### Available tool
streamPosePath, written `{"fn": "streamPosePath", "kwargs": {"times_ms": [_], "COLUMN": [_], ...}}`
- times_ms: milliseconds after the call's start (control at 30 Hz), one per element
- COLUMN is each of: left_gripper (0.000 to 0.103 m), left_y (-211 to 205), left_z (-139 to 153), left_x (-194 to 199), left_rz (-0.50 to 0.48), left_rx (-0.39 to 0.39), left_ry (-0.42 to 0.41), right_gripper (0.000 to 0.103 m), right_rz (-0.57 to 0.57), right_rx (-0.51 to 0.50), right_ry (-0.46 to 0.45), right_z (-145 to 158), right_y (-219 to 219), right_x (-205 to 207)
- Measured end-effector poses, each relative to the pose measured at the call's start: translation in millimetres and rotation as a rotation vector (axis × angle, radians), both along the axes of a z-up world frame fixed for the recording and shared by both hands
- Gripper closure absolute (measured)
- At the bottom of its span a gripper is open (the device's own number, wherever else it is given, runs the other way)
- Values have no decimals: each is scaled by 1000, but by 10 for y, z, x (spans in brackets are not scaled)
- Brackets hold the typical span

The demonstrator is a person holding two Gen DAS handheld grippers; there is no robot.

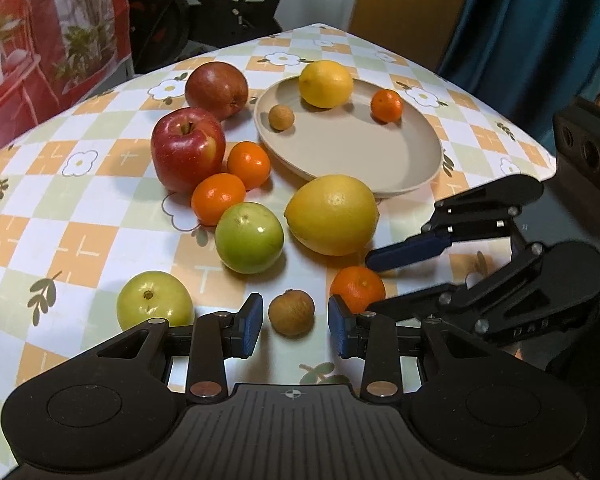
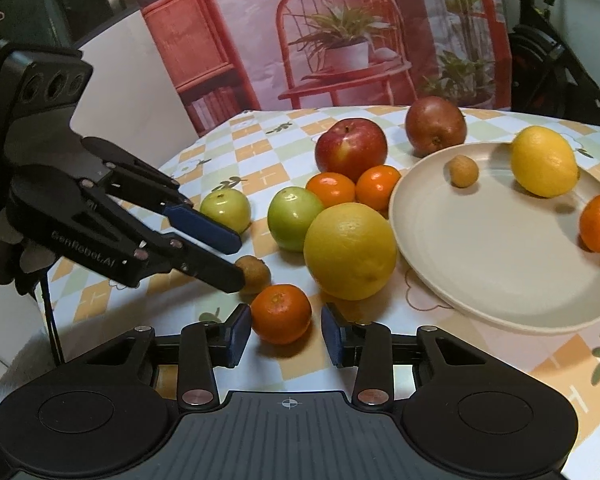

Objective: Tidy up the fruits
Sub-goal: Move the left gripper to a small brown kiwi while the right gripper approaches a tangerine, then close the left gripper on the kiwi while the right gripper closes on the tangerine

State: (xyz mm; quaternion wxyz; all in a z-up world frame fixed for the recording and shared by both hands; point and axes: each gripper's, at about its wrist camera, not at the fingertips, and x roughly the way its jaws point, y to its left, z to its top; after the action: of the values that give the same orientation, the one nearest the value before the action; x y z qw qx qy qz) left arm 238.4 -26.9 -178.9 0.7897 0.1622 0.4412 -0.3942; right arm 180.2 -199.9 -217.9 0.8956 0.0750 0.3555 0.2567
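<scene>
A small brown longan (image 1: 291,312) lies on the tablecloth between the blue pads of my left gripper (image 1: 296,326), with a gap on each side; the jaws are open. In the right wrist view a mandarin (image 2: 280,314) sits between the pads of my right gripper (image 2: 286,334). Its left pad touches the peel and the right pad stands a sliver off. A beige plate (image 1: 359,152) holds a lemon (image 1: 325,84), a mandarin (image 1: 386,105) and a longan (image 1: 280,117). The left gripper (image 2: 236,260) reaches in from the left around its longan (image 2: 256,274).
Loose on the cloth lie a large lemon (image 1: 331,214), two green apples (image 1: 248,237) (image 1: 154,302), two mandarins (image 1: 218,198) (image 1: 248,164), a red apple (image 1: 188,148) and a dark red fruit (image 1: 216,89). An exercise bike (image 1: 204,12) stands beyond the table's far edge.
</scene>
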Motion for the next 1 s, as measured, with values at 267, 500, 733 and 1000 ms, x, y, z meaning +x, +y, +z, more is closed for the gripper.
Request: {"fn": "streamPosePath", "kwargs": {"times_ms": [267, 500, 733, 1000], "left_gripper": [66, 75, 76, 76], "left_y": [-47, -62, -81, -47], "left_z": [-58, -80, -81, -64], "left_x": [44, 75, 72, 6], "left_rz": [2, 12, 21, 56], "left_rx": [12, 6, 6, -6], "left_ry": [23, 33, 28, 16], "right_gripper": [70, 71, 71, 72], "right_rz": [24, 27, 26, 29], "right_rx": [-3, 1, 9, 23], "right_ry": [6, 4, 11, -4], "right_z": [-37, -46, -40, -11], "right_y": [26, 36, 16, -5], "right_x": [28, 34, 40, 4]}}
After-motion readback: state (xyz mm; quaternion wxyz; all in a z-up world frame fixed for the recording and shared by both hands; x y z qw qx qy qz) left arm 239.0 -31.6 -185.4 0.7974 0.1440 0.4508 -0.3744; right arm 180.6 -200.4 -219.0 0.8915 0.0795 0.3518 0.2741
